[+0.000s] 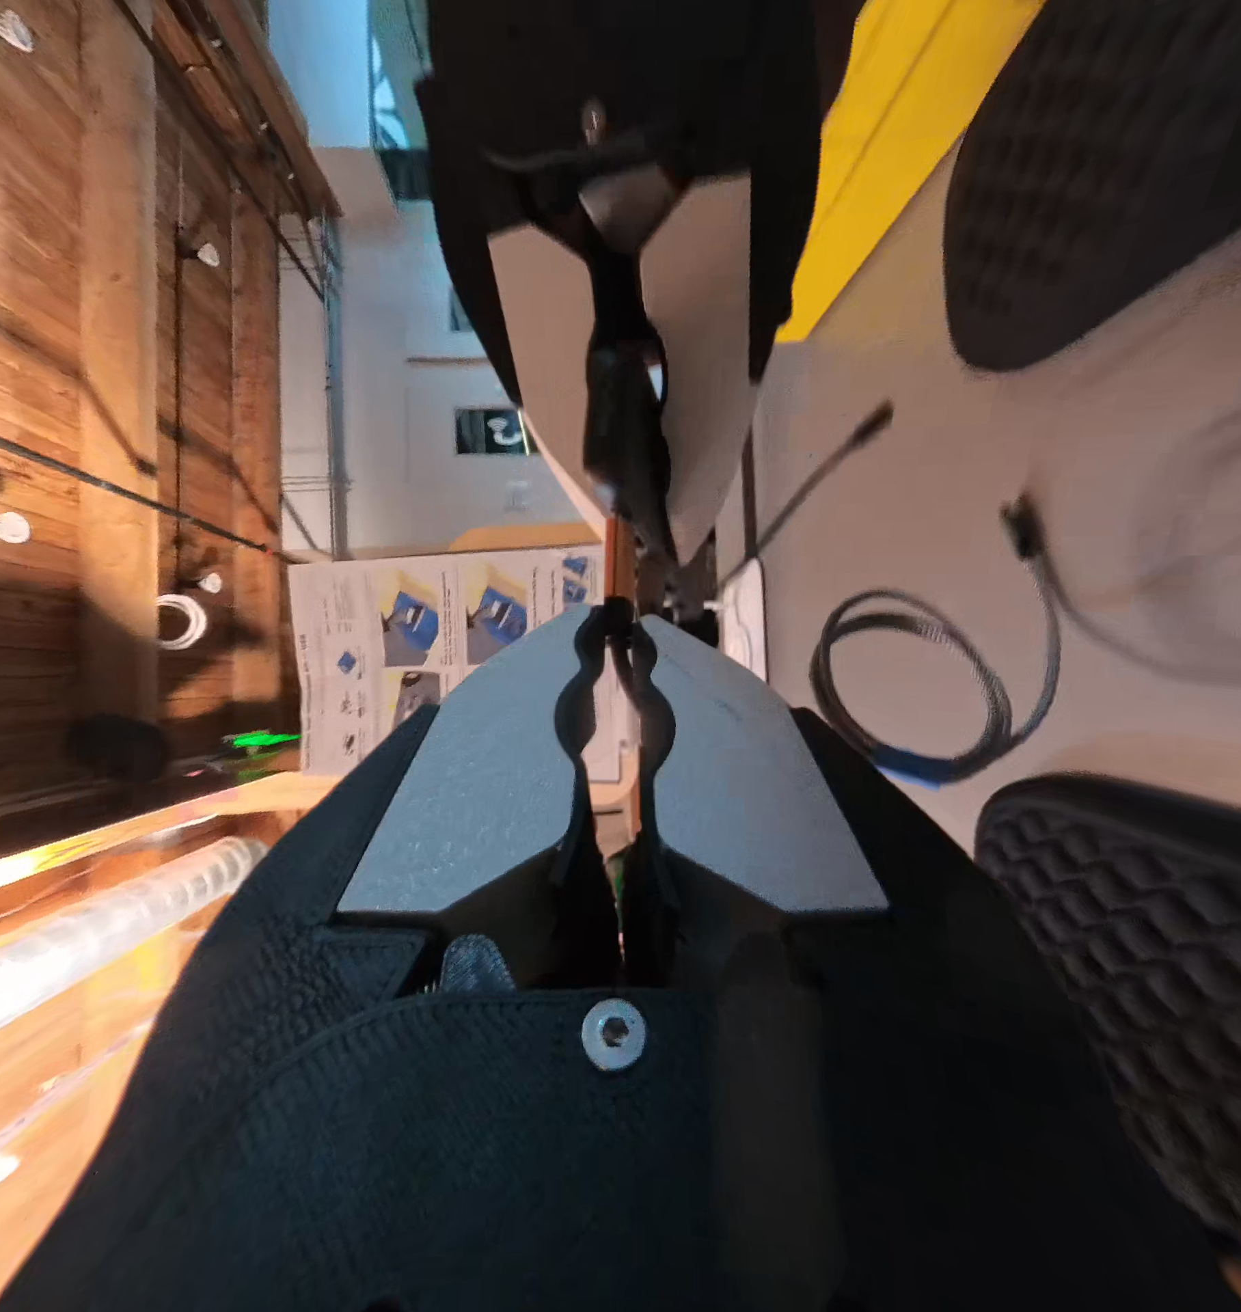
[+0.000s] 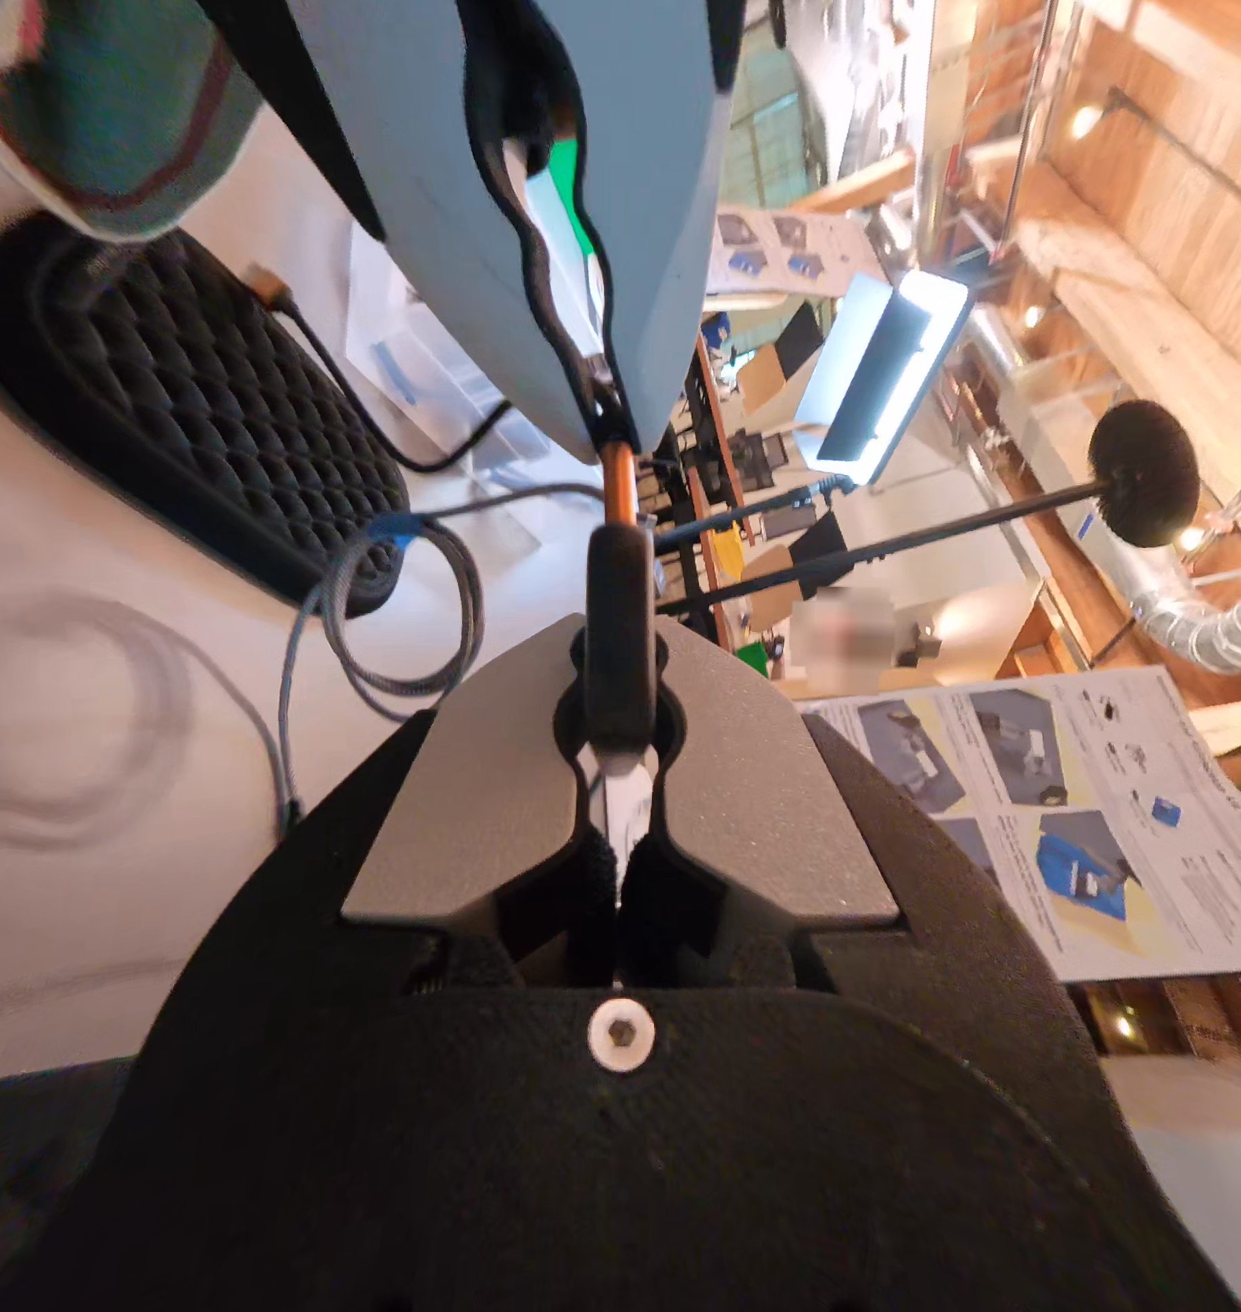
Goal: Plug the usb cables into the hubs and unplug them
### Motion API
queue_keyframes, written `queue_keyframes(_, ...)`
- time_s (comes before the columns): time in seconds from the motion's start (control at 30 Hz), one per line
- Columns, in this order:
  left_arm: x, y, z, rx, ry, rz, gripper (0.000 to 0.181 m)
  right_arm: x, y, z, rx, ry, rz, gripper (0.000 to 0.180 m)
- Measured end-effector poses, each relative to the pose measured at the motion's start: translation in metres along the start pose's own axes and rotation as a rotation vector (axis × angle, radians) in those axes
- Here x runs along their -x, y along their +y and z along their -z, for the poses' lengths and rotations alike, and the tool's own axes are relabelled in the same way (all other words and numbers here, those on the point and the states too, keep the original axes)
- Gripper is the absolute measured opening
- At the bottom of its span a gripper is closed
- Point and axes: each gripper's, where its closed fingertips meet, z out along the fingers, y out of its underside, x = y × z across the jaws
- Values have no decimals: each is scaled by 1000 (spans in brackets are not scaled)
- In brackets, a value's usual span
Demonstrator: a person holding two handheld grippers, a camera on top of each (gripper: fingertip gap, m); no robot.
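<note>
My right gripper (image 2: 618, 632) is shut on a black hub (image 2: 619, 625), with a white part (image 2: 628, 788) showing between the fingers behind it. My left gripper (image 1: 621, 625) is shut on the black plug body (image 1: 616, 616) of a USB cable. Its copper-coloured metal end (image 1: 618, 561) points at the hub (image 1: 625, 412). In the right wrist view the copper end (image 2: 618, 483) bridges the hub and the left gripper (image 2: 614, 447). It meets the hub's end, but I cannot tell how deep it sits. Both grippers are held above the white table (image 1: 923, 461).
A coiled grey braided cable with blue tape (image 1: 944, 681) lies on the table; it also shows in the right wrist view (image 2: 390, 610). Black mesh pads (image 1: 1136, 958) (image 2: 177, 397) lie beside it. A black cable with a copper plug (image 2: 270, 287) and a faint white coil (image 2: 71, 710) lie nearby. A printed sheet (image 2: 1065, 816) stands at the right.
</note>
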Motion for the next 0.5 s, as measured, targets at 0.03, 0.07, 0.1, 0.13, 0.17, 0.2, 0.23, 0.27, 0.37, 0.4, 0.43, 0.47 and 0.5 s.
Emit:
queue_keyframes(0.03, 1, -3, -1, -7, -8, 8, 6, 0, 2, -2, 15, 3, -15, 12)
queue_keyframes(0.07, 2, -3, -1, 11, -18, 2, 7, -1, 3, -4, 26, 11, -32, 12)
queue_keyframes(0.1, 4, 1, -3, 52, -27, -6, 6, -3, 5, -6, 52, 26, -44, 12)
queue_keyframes(0.13, 5, 6, -5, 96, -27, -14, 6, -4, 9, -8, 100, 40, -38, 12)
queue_keyframes(0.17, 4, 12, -8, 132, -18, -21, 7, -5, 13, -10, 161, 49, -16, 12)
queue_keyframes(0.2, 1, 17, -11, 157, -6, -24, 7, -5, 17, -12, 225, 53, 10, 12)
queue_keyframes(0.23, -1, 21, -14, 173, -1, -41, 7, -4, 21, -13, 281, 53, 32, 13)
queue_keyframes(0.27, -3, 24, -16, 182, -7, -62, 7, -3, 24, -14, 320, 55, 39, 12)
queue_keyframes(0.37, -8, 22, -18, 149, 6, -37, 7, 0, 30, -16, 397, 55, 40, 13)
queue_keyframes(0.4, -10, 21, -19, 146, 17, -22, 7, 2, 32, -18, 417, 52, 45, 12)
queue_keyframes(0.43, -12, 23, -19, 157, 22, -25, 7, 3, 33, -18, 425, 47, 38, 12)
queue_keyframes(0.47, -13, 24, -20, 161, 23, -33, 6, 4, 34, -19, 424, 42, 19, 12)
queue_keyframes(0.5, -13, 25, -21, 156, 25, -24, 6, 4, 35, -20, 425, 44, 9, 12)
